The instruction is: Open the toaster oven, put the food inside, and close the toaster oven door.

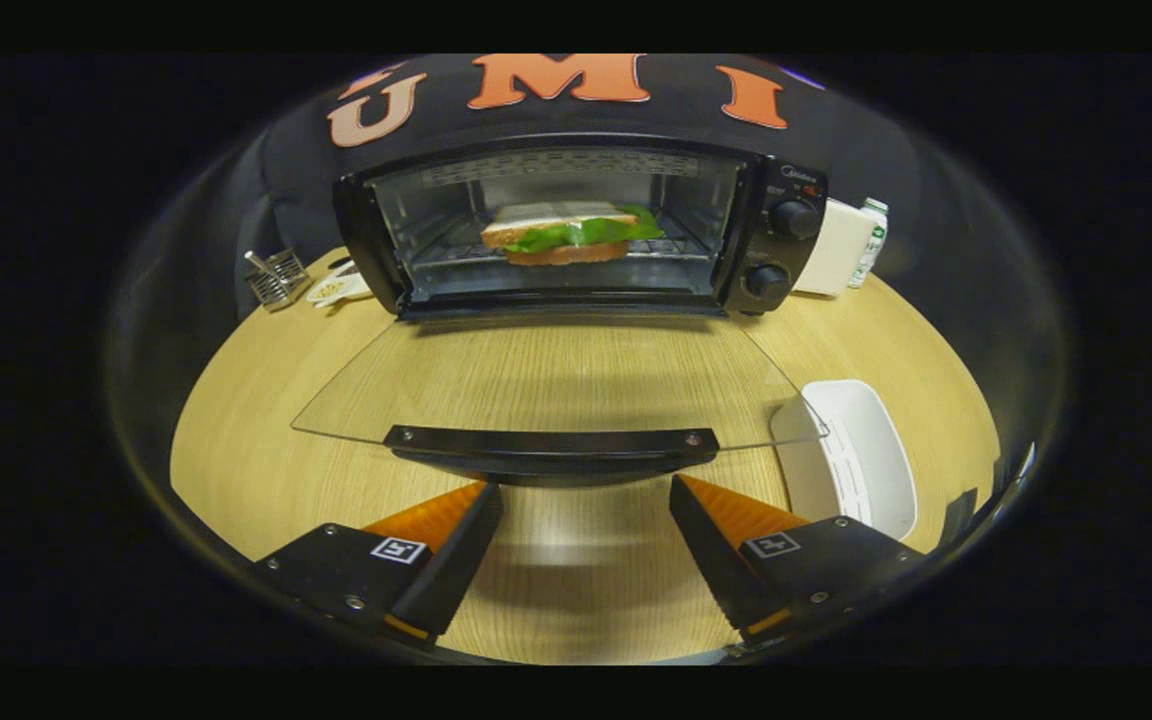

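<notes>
- Your gripper [586,500] jaws stand wide, empty, just short of the flat glass door [556,385].
- The layered sandwich [571,235] rests on the boxy toaster oven's [576,225] wire rack.
- The desk [256,440] shows wood grain.

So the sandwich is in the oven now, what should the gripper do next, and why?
Probably move forward and slip under the door handle to lift the glass door shut. The sandwich already sits on the rack inside the toaster oven, the door hangs fully open, and the gripper is open and holds nothing, just short of the handle.
</notes>
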Demonstrator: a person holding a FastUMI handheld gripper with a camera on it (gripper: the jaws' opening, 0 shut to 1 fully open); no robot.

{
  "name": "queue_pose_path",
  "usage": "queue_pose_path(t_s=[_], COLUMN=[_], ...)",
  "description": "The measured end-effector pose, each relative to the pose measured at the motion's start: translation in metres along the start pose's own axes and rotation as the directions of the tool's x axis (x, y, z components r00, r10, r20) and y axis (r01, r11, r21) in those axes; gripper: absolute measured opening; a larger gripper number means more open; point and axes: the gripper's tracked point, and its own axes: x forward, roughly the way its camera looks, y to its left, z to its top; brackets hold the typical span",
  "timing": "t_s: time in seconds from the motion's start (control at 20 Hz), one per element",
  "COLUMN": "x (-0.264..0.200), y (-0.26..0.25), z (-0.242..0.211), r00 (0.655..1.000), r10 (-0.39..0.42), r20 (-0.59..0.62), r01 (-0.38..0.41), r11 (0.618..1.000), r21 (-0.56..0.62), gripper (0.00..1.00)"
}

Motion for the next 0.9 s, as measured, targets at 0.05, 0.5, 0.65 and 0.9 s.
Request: queue_pose_path(t_s=[0.05, 0.5, 0.65, 0.9], x=[-0.004, -0.038, -0.037, -0.026], y=[0.001, -0.001, 0.000, 0.002], z=[0.006, 0.086, 0.118, 0.162], r00=[1.000, 0.988, 0.980, 0.966], r10=[0.006, 0.025, 0.027, 0.028], r20=[0.006, 0.154, 0.198, 0.256], r01=[-0.006, -0.027, -0.028, -0.035], r11=[1.000, 1.000, 1.000, 0.999], r21=[0.007, 0.011, -0.001, 0.023], gripper=[1.00, 0.99, 0.99, 0.99])
